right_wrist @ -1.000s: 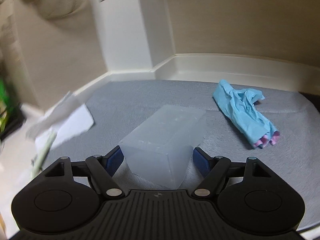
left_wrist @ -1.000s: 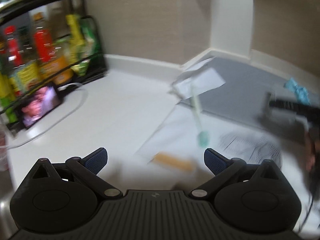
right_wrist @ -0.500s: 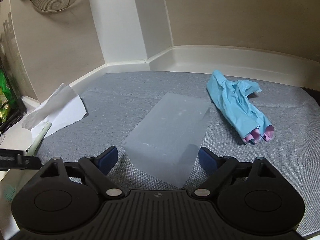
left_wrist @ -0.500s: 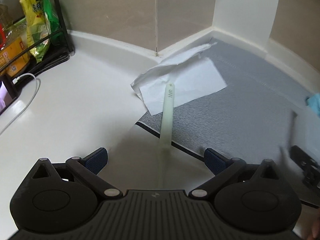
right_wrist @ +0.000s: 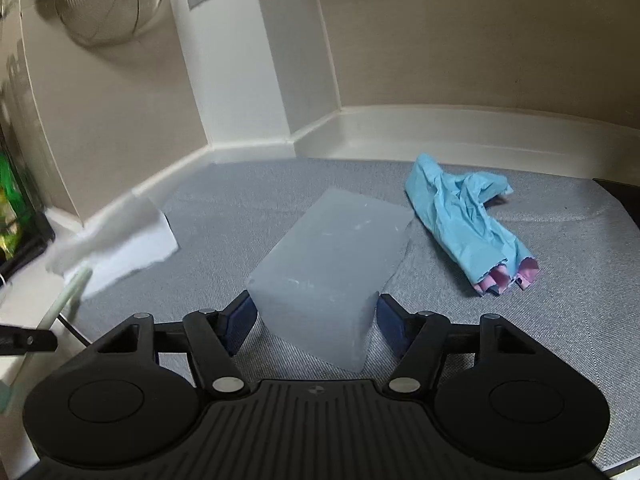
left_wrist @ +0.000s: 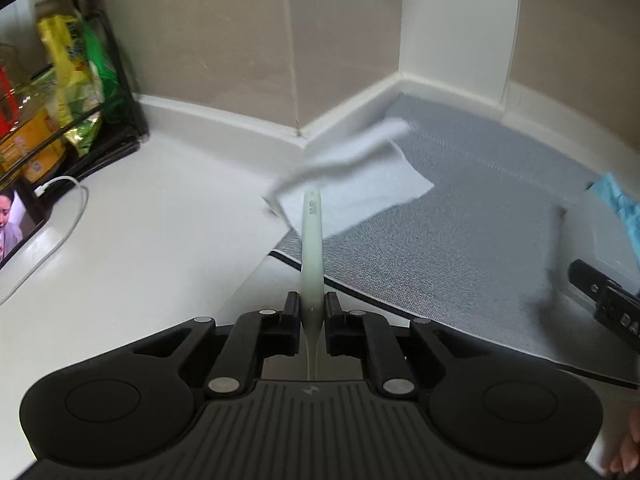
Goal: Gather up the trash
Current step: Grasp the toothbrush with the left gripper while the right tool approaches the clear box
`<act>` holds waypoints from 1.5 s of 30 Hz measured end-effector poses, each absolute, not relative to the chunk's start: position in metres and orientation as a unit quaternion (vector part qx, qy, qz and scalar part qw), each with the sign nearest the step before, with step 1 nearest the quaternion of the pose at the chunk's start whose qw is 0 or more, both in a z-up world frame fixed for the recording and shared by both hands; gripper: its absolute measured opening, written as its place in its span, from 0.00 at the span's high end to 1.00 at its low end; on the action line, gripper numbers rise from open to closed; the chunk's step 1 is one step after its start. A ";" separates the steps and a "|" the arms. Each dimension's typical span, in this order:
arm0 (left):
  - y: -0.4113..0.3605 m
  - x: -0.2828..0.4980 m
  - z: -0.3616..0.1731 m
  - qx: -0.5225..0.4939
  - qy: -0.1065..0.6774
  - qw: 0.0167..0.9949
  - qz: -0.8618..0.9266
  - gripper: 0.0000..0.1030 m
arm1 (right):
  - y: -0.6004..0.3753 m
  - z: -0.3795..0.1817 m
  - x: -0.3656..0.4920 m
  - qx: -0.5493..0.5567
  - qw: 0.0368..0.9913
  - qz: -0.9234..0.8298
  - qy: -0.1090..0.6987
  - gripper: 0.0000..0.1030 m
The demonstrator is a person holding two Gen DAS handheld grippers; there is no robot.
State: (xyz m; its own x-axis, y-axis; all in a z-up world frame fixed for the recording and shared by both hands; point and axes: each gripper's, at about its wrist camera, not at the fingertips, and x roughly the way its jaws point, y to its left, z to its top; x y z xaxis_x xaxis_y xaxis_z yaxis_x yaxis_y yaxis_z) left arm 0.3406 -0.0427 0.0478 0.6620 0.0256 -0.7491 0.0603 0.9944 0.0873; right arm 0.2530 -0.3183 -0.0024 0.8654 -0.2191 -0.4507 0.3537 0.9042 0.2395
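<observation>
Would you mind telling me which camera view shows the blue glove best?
The right wrist view. There the blue glove lies whole and sharp on the grey mat, crumpled, its pink cuff facing the camera, beside the clear box. The left wrist view catches only a sliver of it at the right edge.
</observation>
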 end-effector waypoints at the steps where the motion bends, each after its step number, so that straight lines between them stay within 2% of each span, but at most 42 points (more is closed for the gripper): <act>1: -0.040 0.334 0.052 0.048 0.406 0.912 -0.011 0.88 | -0.318 -0.002 0.251 0.160 0.954 -0.148 0.205 0.34; 12: -0.022 0.293 0.090 0.014 0.368 0.929 -0.026 0.88 | -0.312 0.010 0.235 0.159 0.972 -0.113 0.128 0.36; 32: -0.021 0.255 0.112 0.003 0.344 0.938 -0.039 0.88 | -0.306 0.014 0.226 0.151 0.981 -0.082 0.090 0.37; 33: -0.019 0.251 0.113 0.005 0.342 0.939 -0.038 0.88 | -0.304 0.015 0.224 0.148 0.982 -0.080 0.088 0.64; 34: -0.017 0.246 0.114 0.005 0.340 0.939 -0.038 0.88 | -0.301 0.016 0.222 0.140 0.983 -0.079 0.092 0.84; 38: -0.013 0.237 0.116 0.003 0.338 0.940 -0.039 0.88 | -0.289 0.017 0.221 0.098 0.982 -0.106 0.124 0.88; 42: -0.013 0.235 0.117 -0.002 0.342 0.939 -0.039 0.88 | -0.298 0.011 0.224 0.119 0.974 -0.116 0.154 1.00; 45: -0.011 0.232 0.120 -0.004 0.336 0.941 -0.039 0.88 | -0.301 0.015 0.213 0.119 0.975 -0.121 0.142 1.00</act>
